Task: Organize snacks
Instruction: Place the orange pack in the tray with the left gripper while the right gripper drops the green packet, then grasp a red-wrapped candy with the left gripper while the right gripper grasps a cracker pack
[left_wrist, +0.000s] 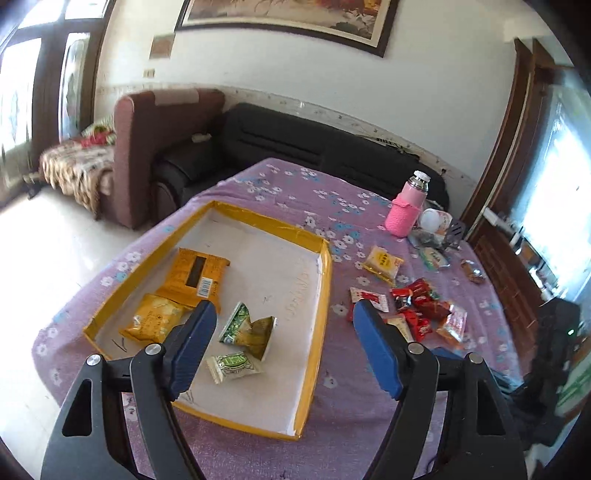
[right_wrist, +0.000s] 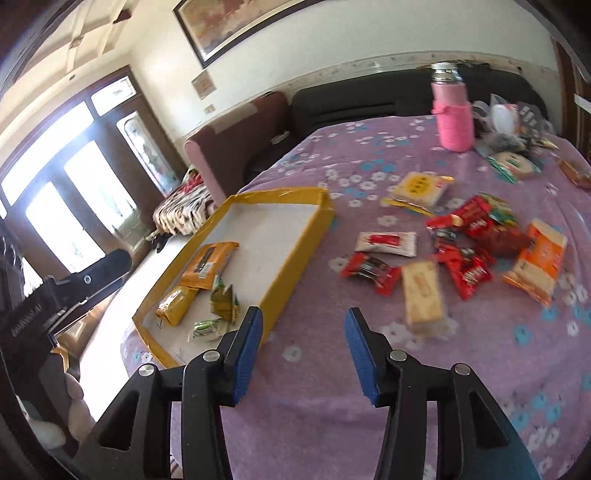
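Observation:
A shallow yellow-rimmed tray (left_wrist: 324, 291) (right_wrist: 295, 243) with a white floor lies on the purple flowered cloth. Inside it are an orange packet (left_wrist: 197, 275), a yellow packet (left_wrist: 155, 323), a torn green wrapper (left_wrist: 247, 328) and a small green-white packet (left_wrist: 232, 365). My left gripper (left_wrist: 285, 306) hangs open above the tray's near right part, holding nothing. To the right of the tray, loose snacks lie scattered: red packets (right_wrist: 469, 258), a cream bar (right_wrist: 423, 295), a white-red sachet (right_wrist: 386, 243), an orange-white packet (right_wrist: 537, 260) and a yellow cake packet (right_wrist: 419, 190). My right gripper (right_wrist: 303, 313) is open and empty over the cloth beside the tray's near corner.
A pink bottle (left_wrist: 404, 210) (right_wrist: 452, 110) stands at the far side with a clutter of bags (left_wrist: 437, 230) beside it. Sofas (left_wrist: 280, 136) line the wall behind the table. The table edge drops off left of the tray. The left gripper's body (right_wrist: 74, 291) shows at the right view's left.

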